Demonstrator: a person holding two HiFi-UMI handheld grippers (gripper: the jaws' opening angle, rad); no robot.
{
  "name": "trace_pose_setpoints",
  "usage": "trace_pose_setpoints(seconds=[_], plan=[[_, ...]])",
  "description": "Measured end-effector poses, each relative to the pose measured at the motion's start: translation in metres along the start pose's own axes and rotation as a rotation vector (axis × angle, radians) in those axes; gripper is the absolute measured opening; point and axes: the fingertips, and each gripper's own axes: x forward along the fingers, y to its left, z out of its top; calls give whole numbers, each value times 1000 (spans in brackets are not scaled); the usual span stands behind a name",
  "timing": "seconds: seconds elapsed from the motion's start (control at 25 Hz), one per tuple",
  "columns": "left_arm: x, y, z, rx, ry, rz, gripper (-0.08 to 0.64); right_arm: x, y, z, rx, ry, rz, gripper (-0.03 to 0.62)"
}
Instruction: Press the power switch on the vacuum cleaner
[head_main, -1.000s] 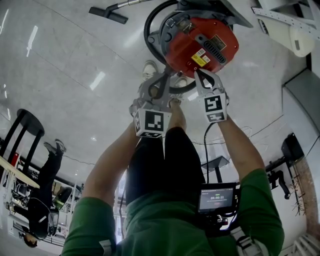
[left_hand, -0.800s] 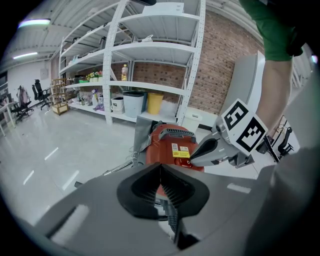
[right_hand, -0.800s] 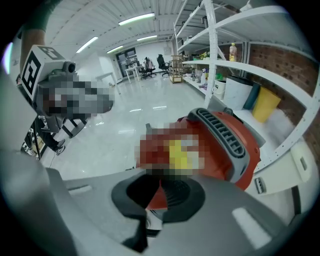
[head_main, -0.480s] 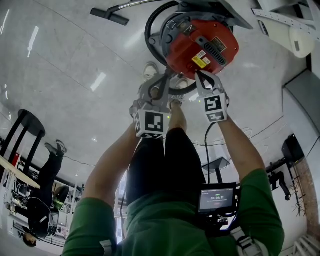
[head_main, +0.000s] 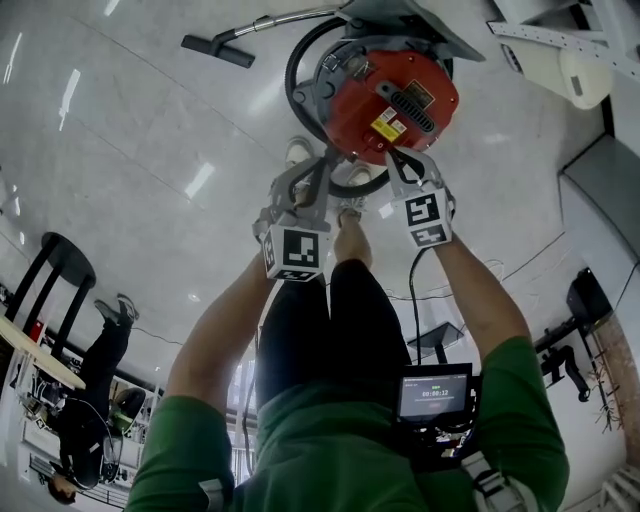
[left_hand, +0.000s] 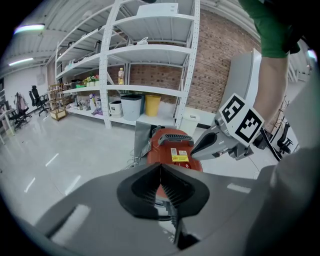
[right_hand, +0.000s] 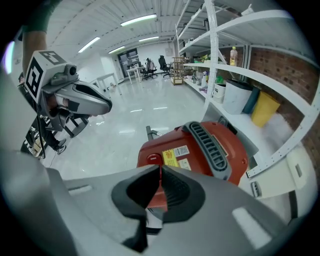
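The red vacuum cleaner (head_main: 392, 98) stands on the pale floor ahead of me, with a black vent handle and yellow labels on top. A small red round switch (right_hand: 152, 159) sits on its near top face, just beyond the tip of my right gripper (right_hand: 161, 171), which is shut and holds nothing. In the head view the right gripper (head_main: 397, 158) hovers at the vacuum's near edge. My left gripper (head_main: 318, 168) hangs beside it to the left, over the black hose, also shut and empty. From the left gripper (left_hand: 161, 169) view, the vacuum (left_hand: 172, 150) lies straight ahead.
A black hose loops round the vacuum to a floor nozzle (head_main: 218, 50) at the far left. White shelving (left_hand: 150, 60) with bins stands behind the vacuum by a brick wall. A cable (head_main: 470, 285) trails on the floor. A black stool (head_main: 55, 265) and another person (head_main: 90, 370) are at left.
Both grippers and the vacuum sit slightly higher and more to the left in the head view. The grippers keep the same places at the vacuum's near edge, jaws unchanged.
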Motion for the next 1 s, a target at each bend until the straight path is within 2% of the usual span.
trace_pose_setpoints(seconds=[0.36, 0.68, 1.0], plan=[[-33, 3, 56, 52, -65, 32, 8, -70, -14, 51, -19, -98, -59, 12], [-88, -11, 117, 91, -143, 48, 8, -165, -6, 102, -51, -224, -95, 12], [-142, -35, 163, 112, -223, 58, 8, -255, 4, 136, -66, -340, -146, 12]])
